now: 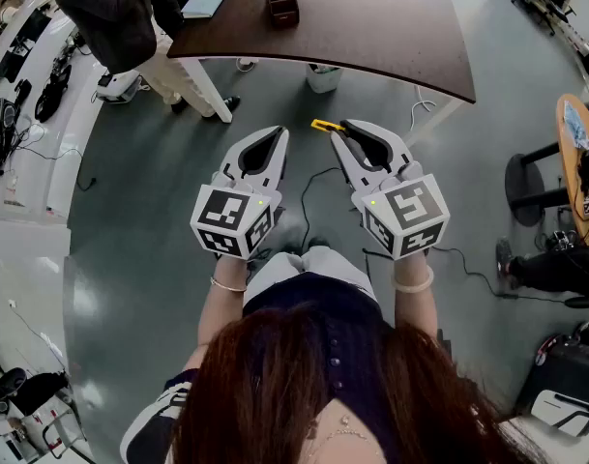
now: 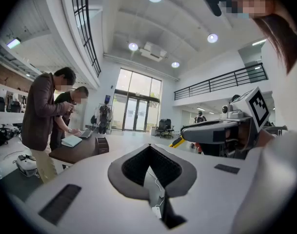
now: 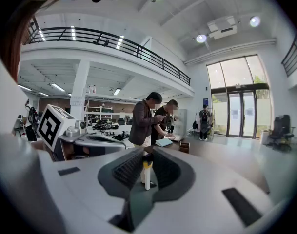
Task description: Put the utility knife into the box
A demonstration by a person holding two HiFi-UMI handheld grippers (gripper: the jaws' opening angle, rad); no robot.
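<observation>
Where the view begins, nearest the camera, the person's two hands hold both tongs out over the grey floor [image 1: 149, 249], short of the tabletop.

**Left tongs** [image 1: 277, 134]: the jaws meet at their tips. The left gripper view shows only floor and a cable through the gap behind them, so this tool carries nothing.

**Right tongs** [image 1: 339, 127]: the jaws are clamped on the utility knife [image 1: 322, 125]. In the right gripper view, the knife [image 3: 147, 172] stands as a pale yellow bar between the ribbed pads. In the head view, its yellow end juts from the tips toward the left tongs. The knife is therefore in the air and well apart from the box.

**Tabletop** [image 1: 391, 27]: a dark, curved surface beyond the tongs. The box [image 1: 281, 3], small and dark, sits near its far side.

**Background**: a bystander [image 1: 110, 13] in a dark jacket stands at the tabletop's left end.

**Step in hand (judged)**: carrying the knife to the box. To do it well:
- Hold the clamp firm during the carry, since the grip takes only part of the handle.
- Bring the tongs above the box opening.
- Turn the knife's long side along the box's length.
- Lower it inside the walls before parting the jaws.
- The left tongs could brace the box if it slides.
</observation>
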